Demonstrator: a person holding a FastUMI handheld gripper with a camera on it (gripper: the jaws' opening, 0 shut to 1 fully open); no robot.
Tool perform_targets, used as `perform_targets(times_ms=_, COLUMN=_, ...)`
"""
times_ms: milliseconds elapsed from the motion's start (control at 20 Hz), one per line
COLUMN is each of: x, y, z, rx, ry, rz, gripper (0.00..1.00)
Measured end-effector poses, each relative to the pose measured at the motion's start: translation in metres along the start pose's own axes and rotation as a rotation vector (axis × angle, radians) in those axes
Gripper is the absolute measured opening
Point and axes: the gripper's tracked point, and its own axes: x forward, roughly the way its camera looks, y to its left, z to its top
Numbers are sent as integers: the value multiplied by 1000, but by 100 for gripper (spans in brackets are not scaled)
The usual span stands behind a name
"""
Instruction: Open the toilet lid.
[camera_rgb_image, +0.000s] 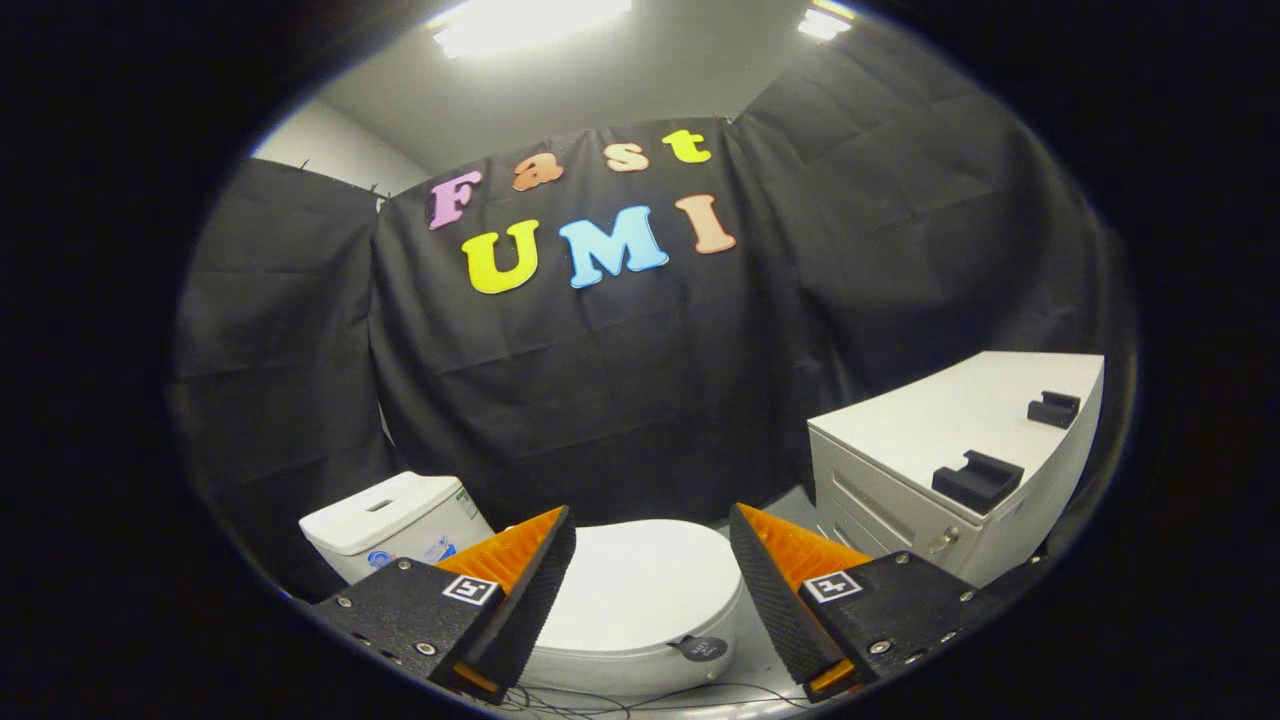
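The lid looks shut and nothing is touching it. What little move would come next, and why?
Probably lower the open gripper toward the front edge of the toilet lid. The lid lies flat and closed beyond the fingers, which hold nothing.

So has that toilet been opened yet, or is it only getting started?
Nothing looks done yet: the toilet lid lies flat and closed on the bowl, with the tank behind it. In hand: the claw is open and held above the lid, which shows between its fingers, not touching it. Left to do: get to the lid's edge and swing it up toward the tank.
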Motion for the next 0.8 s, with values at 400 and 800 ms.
perform_targets(times_ms=400, x=25, y=-19, z=-50, rx=216, ry=85, rz=-45, gripper=96)
perform_targets(times_ms=800, x=38, y=-31, z=-107, rx=389, ry=153, rz=-87, gripper=96)
